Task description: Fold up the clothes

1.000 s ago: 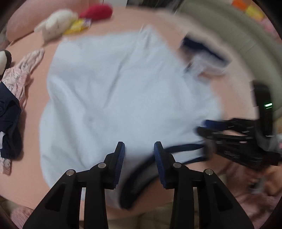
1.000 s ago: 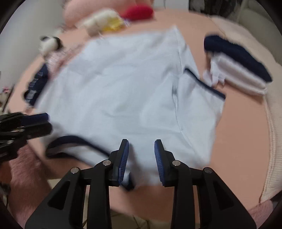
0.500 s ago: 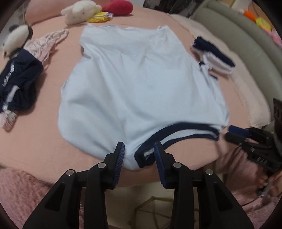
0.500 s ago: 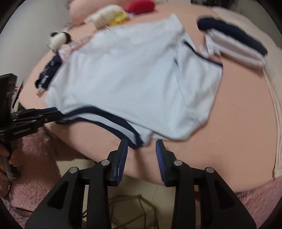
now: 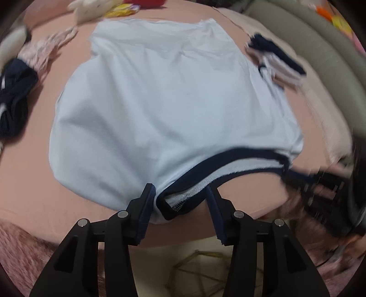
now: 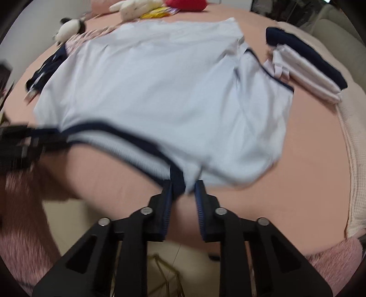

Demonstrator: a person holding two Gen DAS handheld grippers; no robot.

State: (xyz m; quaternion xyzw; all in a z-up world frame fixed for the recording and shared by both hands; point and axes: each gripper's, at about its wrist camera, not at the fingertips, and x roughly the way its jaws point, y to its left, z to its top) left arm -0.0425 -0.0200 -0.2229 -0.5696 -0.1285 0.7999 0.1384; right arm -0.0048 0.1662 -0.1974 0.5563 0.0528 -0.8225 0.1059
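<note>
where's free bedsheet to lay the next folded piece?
Bare sheet right of the light blue shirt, below the folded stack, up to the cream blanket. Another patch left of the shirt, below the dark clothes pile. Crowded by the plush toys.

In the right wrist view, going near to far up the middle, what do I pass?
right gripper → navy collar → light blue T-shirt → yellow packet → red plush
</note>
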